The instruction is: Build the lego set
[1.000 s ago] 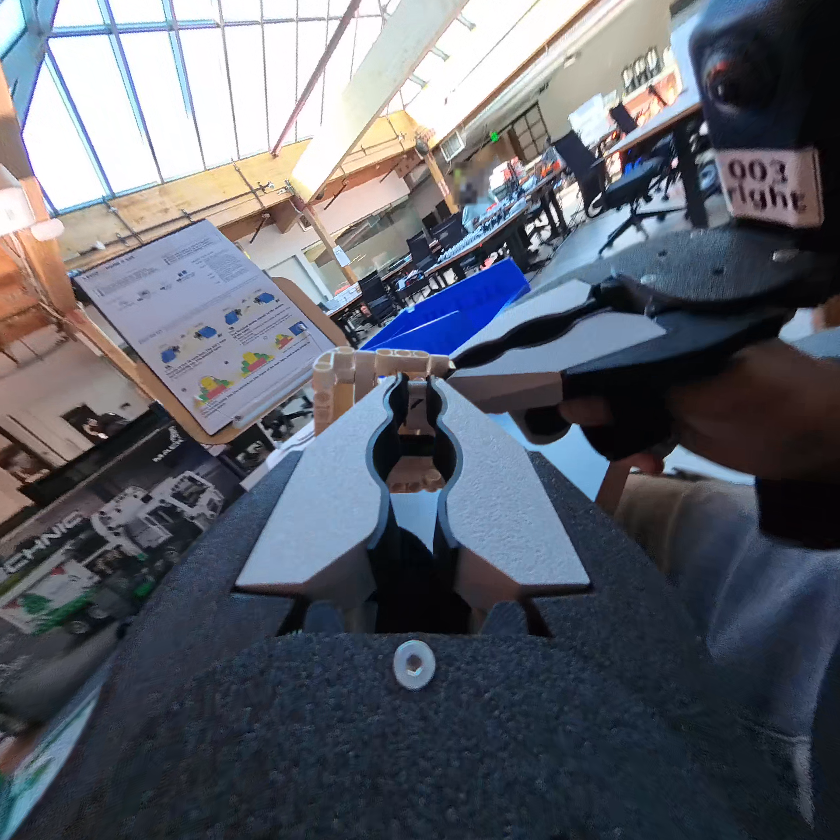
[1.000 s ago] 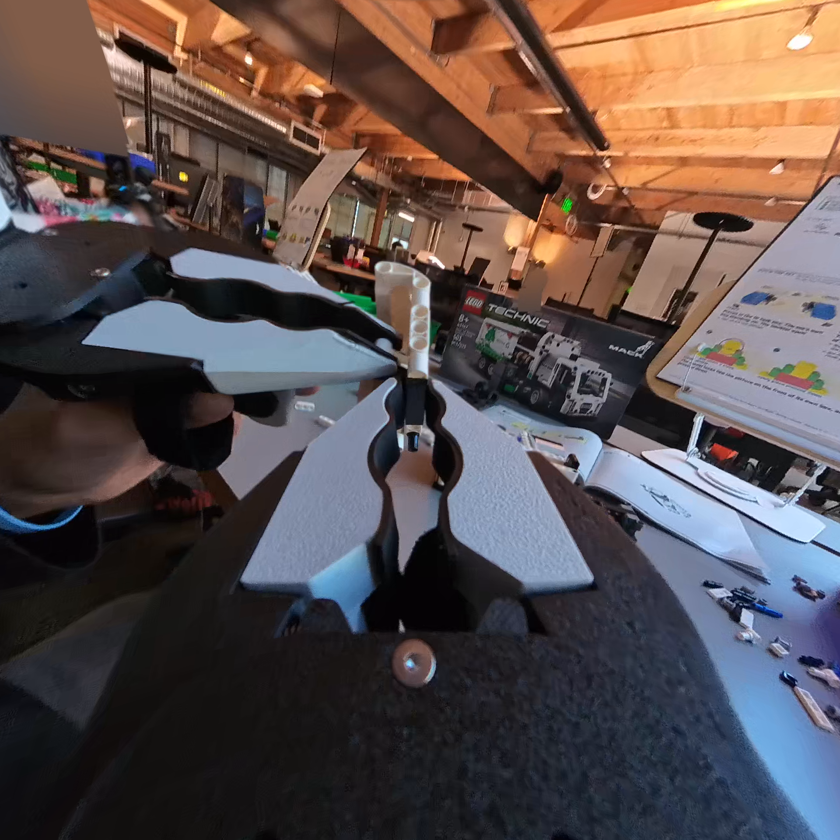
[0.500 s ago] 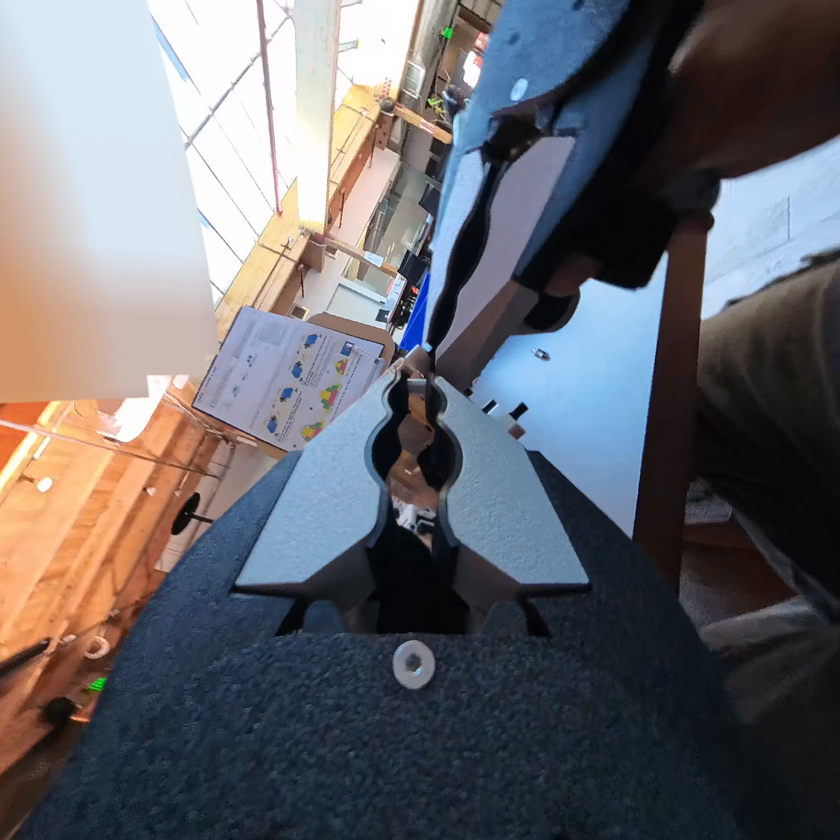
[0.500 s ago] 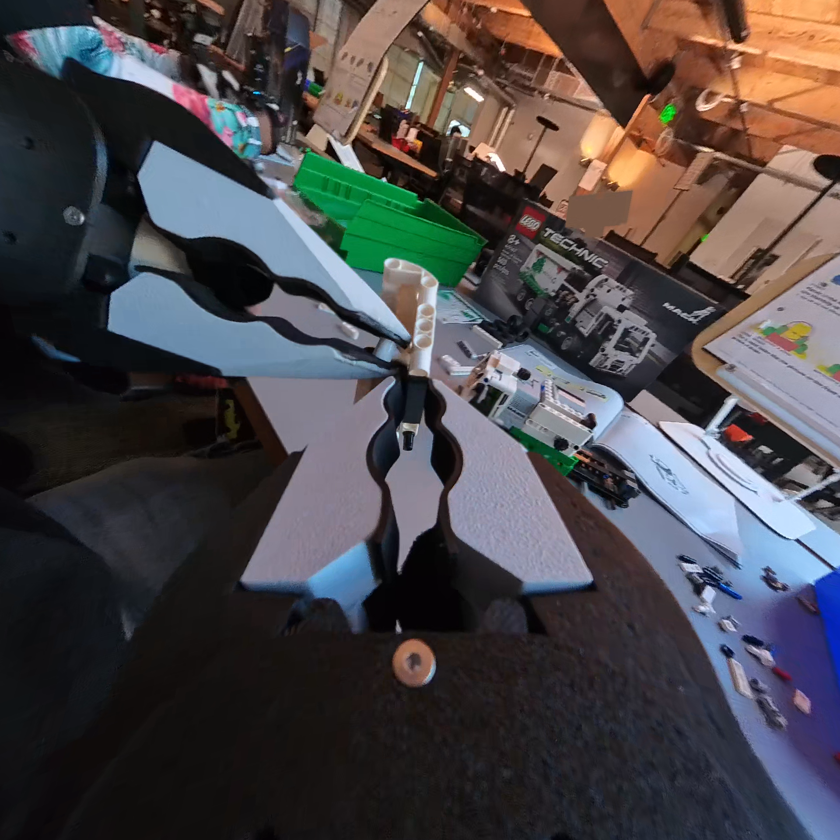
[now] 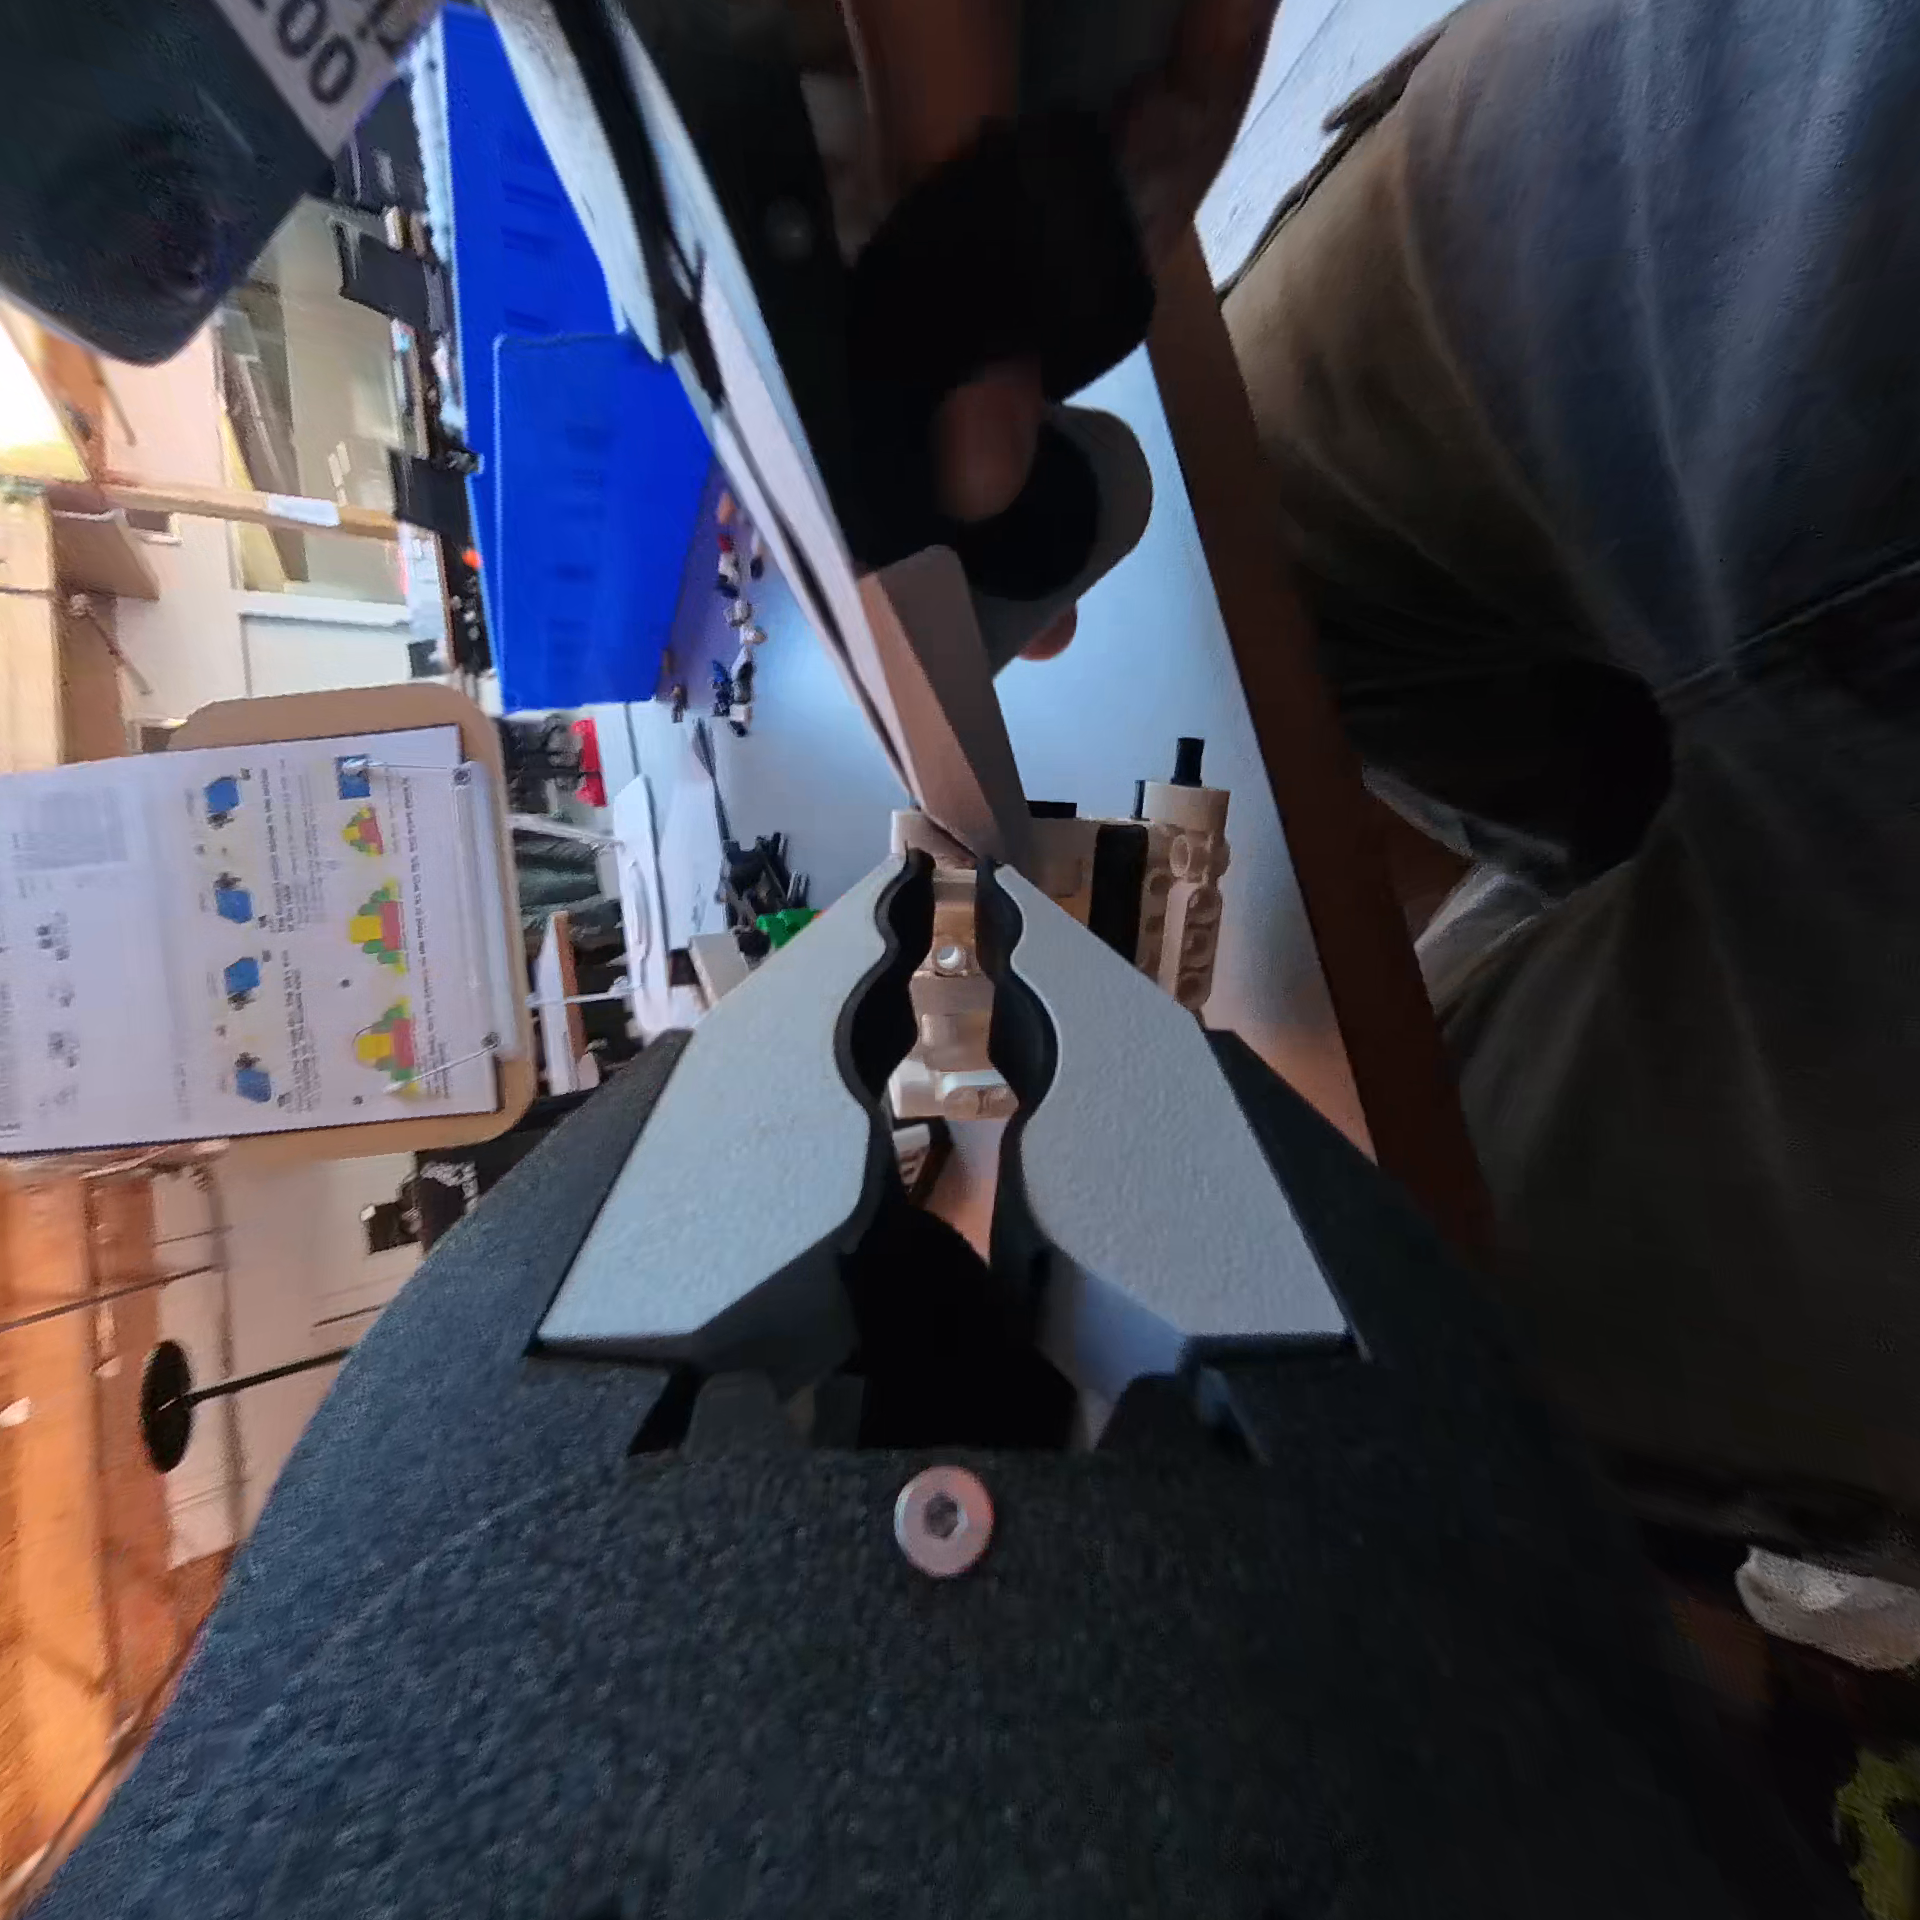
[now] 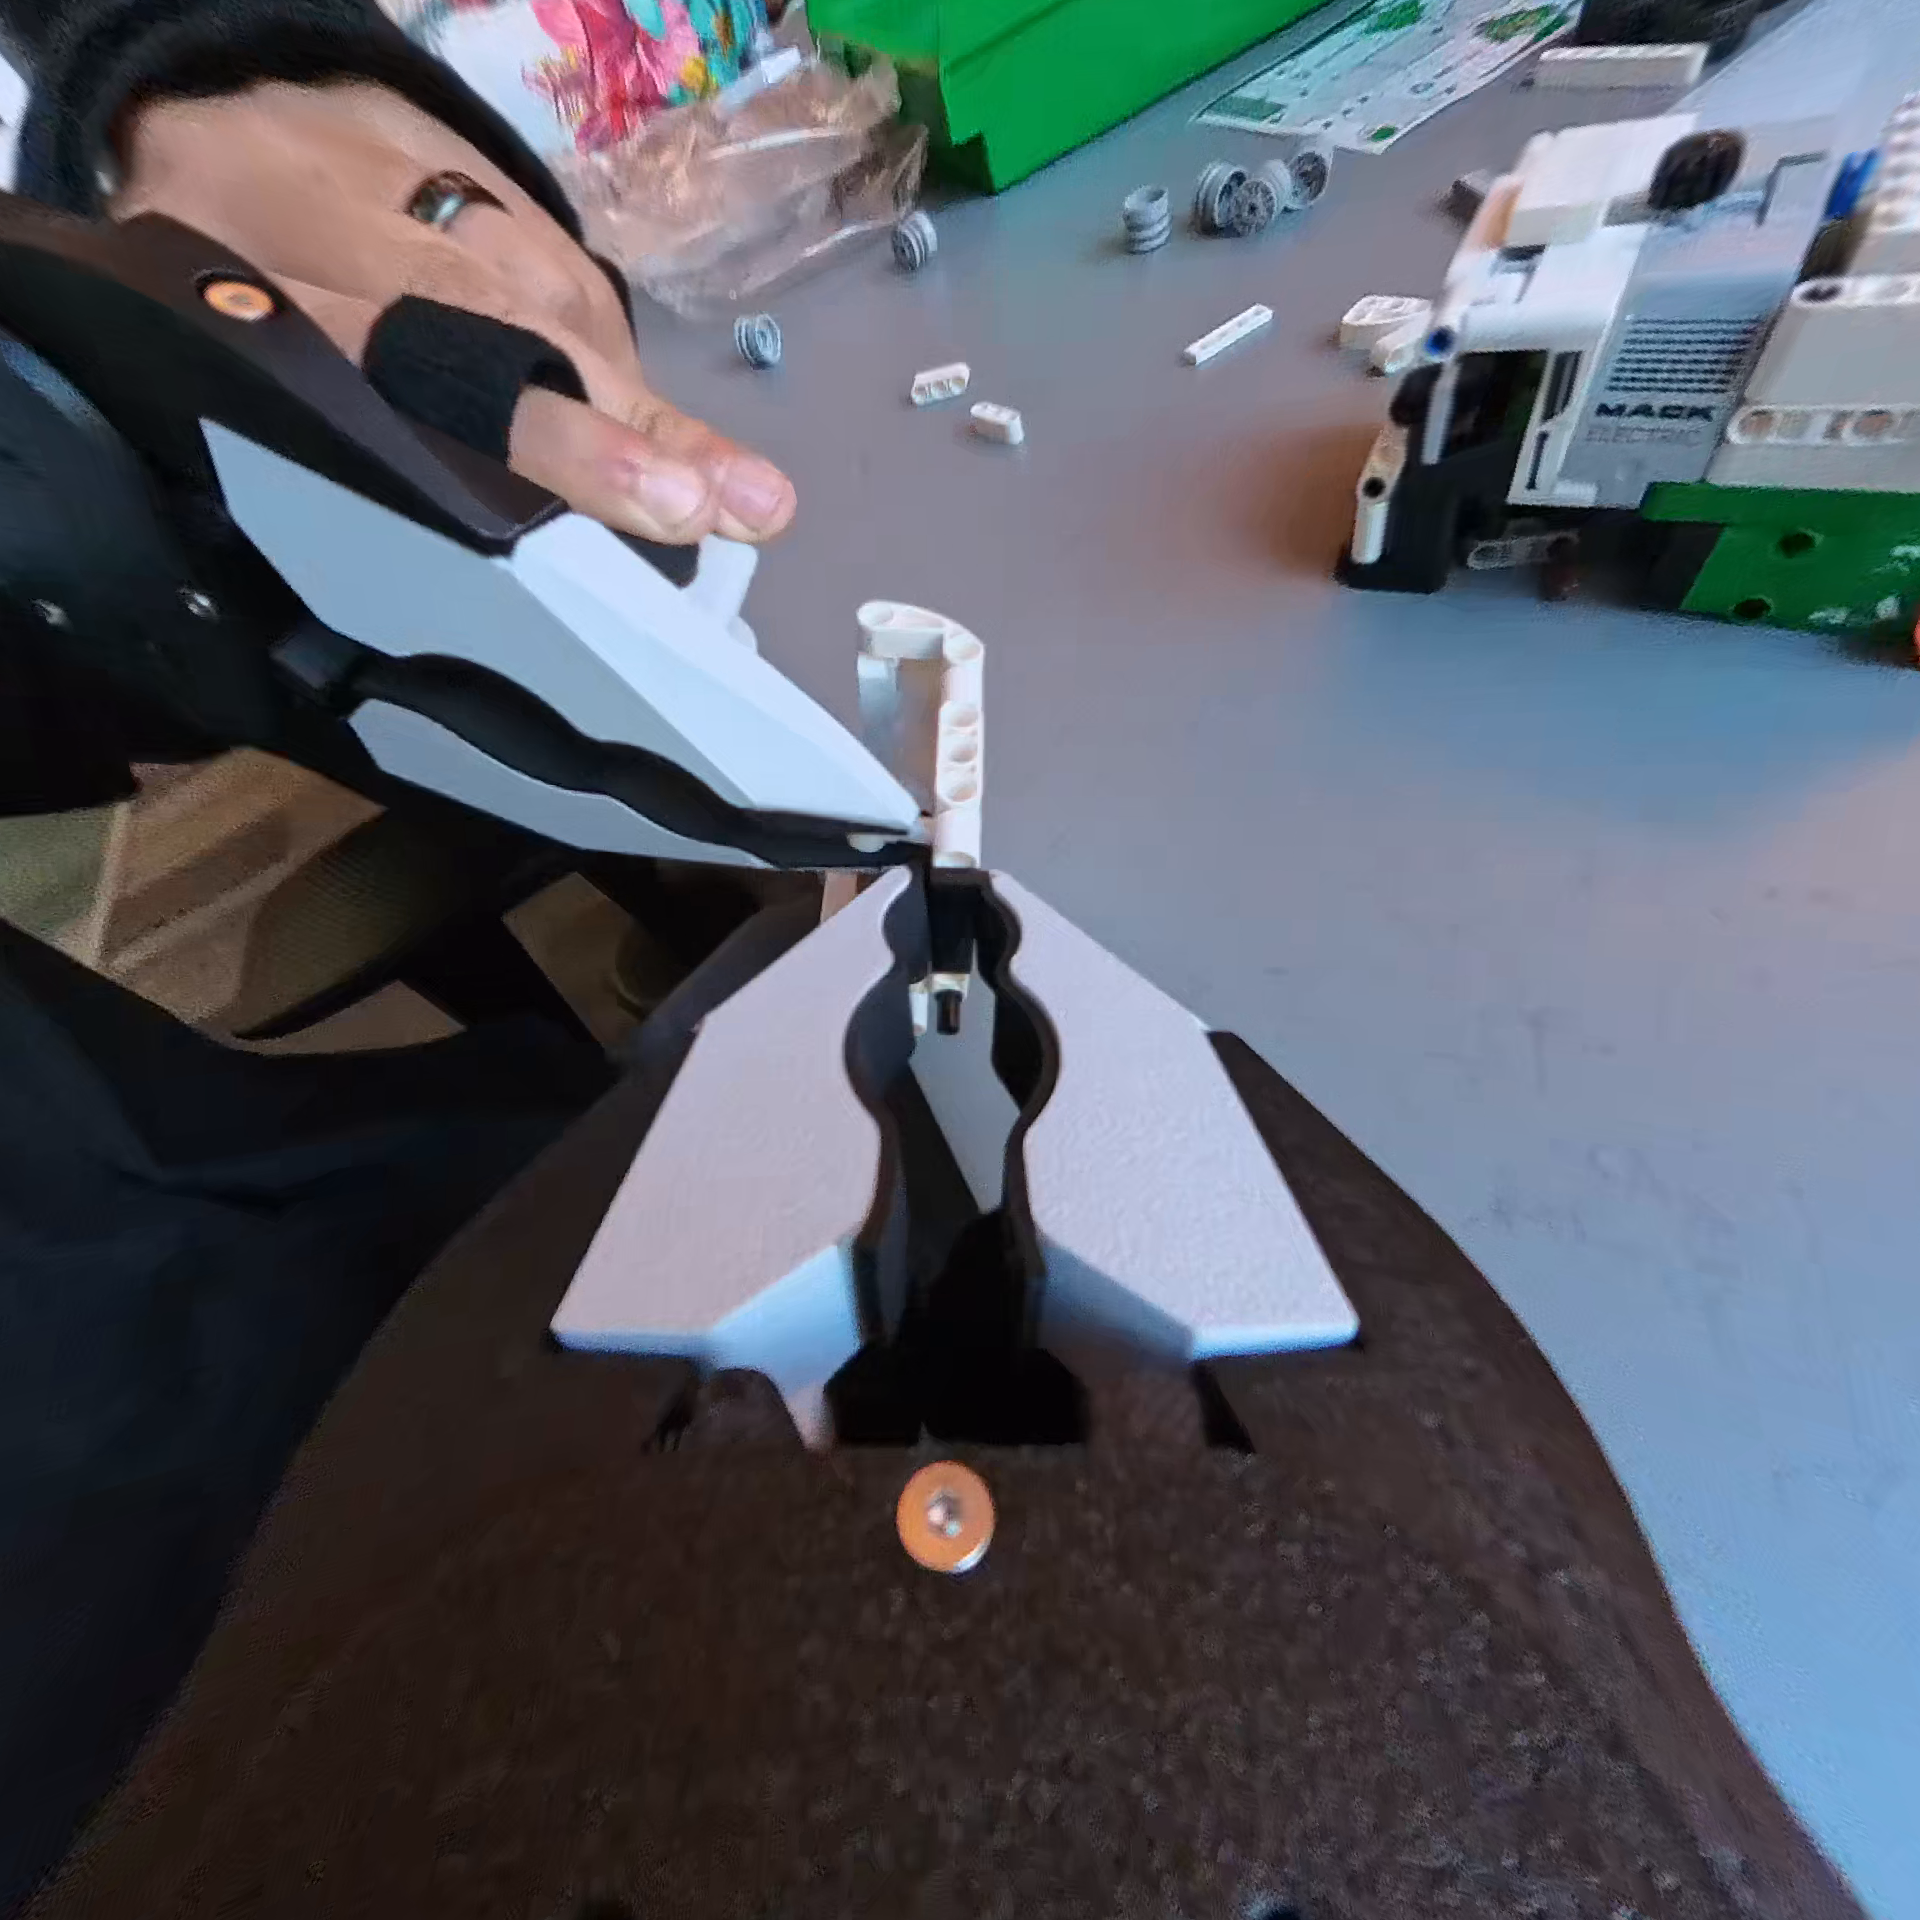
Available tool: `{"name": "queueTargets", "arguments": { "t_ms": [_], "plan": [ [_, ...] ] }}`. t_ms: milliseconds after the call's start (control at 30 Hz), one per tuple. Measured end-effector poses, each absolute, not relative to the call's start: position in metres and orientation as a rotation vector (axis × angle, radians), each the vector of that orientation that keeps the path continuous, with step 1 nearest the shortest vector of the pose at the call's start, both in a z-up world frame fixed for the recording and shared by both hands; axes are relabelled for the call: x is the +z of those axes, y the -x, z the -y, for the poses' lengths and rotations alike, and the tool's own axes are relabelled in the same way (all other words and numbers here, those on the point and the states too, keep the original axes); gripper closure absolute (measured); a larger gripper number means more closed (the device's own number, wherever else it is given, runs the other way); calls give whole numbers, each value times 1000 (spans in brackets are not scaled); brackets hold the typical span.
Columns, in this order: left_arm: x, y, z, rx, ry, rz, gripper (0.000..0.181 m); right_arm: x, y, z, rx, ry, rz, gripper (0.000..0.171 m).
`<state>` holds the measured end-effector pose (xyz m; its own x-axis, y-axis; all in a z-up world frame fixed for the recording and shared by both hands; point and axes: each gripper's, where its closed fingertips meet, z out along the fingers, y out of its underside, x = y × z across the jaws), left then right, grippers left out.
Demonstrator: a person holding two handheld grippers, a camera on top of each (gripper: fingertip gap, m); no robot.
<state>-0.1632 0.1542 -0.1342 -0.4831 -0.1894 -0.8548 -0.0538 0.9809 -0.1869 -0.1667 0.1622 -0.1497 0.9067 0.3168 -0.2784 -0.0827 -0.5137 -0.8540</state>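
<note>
My left gripper point(image 5: 948, 868) is shut on a small white lego sub-assembly point(image 5: 951, 1013), whose beams point(image 5: 1184, 914) stick out to the right past the tips. My right gripper point(image 6: 951, 878) is shut on the same sub-assembly at a black pin with a white end point(image 6: 943, 977). A white holed beam frame point(image 6: 961, 727) rises beyond the tips. The two grippers meet tip to tip: the right one point(image 5: 961, 810) comes in from above in the left wrist view, the left one point(image 6: 899, 836) from the left in the right wrist view. Both are held just off the table's near edge.
A partly built white and green lego truck point(image 6: 1662, 395) stands on the grey table point(image 6: 1455, 935) at the far right. Loose wheels point(image 6: 1221, 197) and small white pieces point(image 6: 940, 384) lie beyond, with a green bin point(image 6: 1039, 83). An instruction sheet on a stand point(image 5: 249, 935) and a blue bin point(image 5: 561, 468) are in view.
Both grippers have rolled and tipped together, still shut on the sub-assembly. The right wrist view has swung from the room down onto the table.
</note>
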Motion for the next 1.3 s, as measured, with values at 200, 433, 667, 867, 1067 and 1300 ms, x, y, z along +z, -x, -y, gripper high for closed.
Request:
{"name": "queueTargets", "arguments": {
  "t_ms": [200,433,667,867,1067,1300],
  "plan": [
    [-141,151,-158,-215,173,-2055,174,-155,168,-155,529,2026,218,150],
    [-149,150,-160,-388,328,-2087,174,-159,176,-152,685,1999,180,143],
    [-155,150,-153,-754,637,-2229,174,-164,167,-155,625,2038,124,137],
    [-149,143,-155,-763,645,-2159,174,-156,160,-160,635,1969,37,139],
    [-138,144,-152,-731,499,-1995,175,-152,162,-157,707,1920,1,140],
    [-135,146,-153,-830,537,-1929,174,-146,155,-155,754,1867,-70,142]
  ]
}}
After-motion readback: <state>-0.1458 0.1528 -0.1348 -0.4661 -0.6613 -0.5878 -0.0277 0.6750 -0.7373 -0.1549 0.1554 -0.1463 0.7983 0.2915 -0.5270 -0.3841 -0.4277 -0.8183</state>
